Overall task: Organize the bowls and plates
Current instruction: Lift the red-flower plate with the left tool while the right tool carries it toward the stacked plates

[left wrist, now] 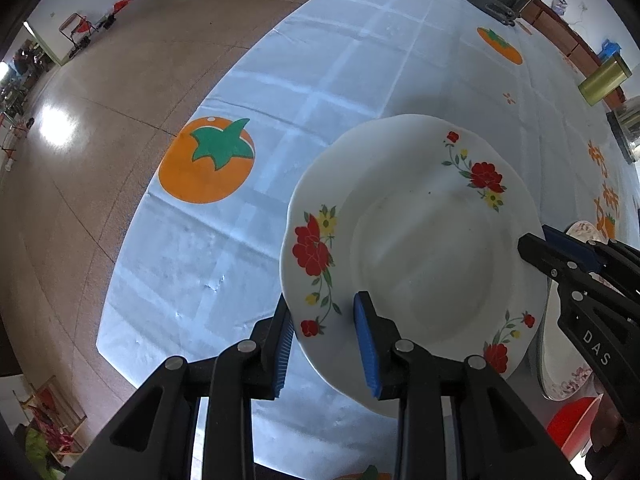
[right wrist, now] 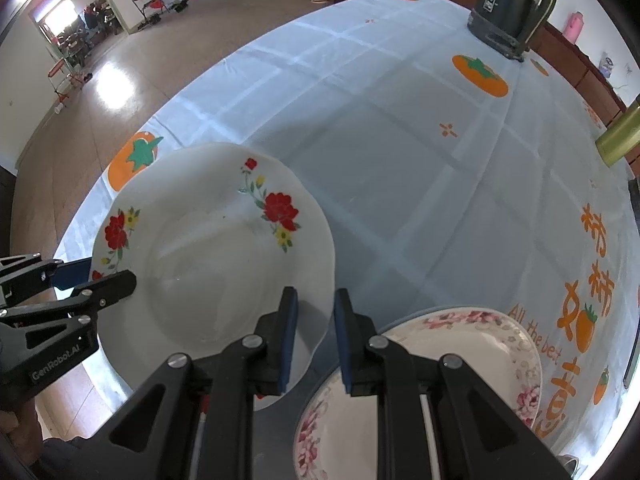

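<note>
A white plate with red flowers (left wrist: 420,248) is held above the table between both grippers. My left gripper (left wrist: 326,340) straddles its near-left rim, one finger under, one over, shut on the rim. My right gripper (right wrist: 314,340) straddles its near-right rim (right wrist: 320,280), jaws closed to the rim. The right gripper also shows in the left wrist view (left wrist: 560,256) at the plate's right edge. A pink-flowered plate (right wrist: 460,360) lies on the table below my right gripper, partly hidden by it.
The table has a pale blue cloth (left wrist: 320,80) with orange persimmon prints. A dark kettle (right wrist: 512,4) stands at the far side. A gold tin (left wrist: 604,80) is at the right. A red object (left wrist: 572,424) sits at the near right. The table edge and floor (left wrist: 100,100) lie left.
</note>
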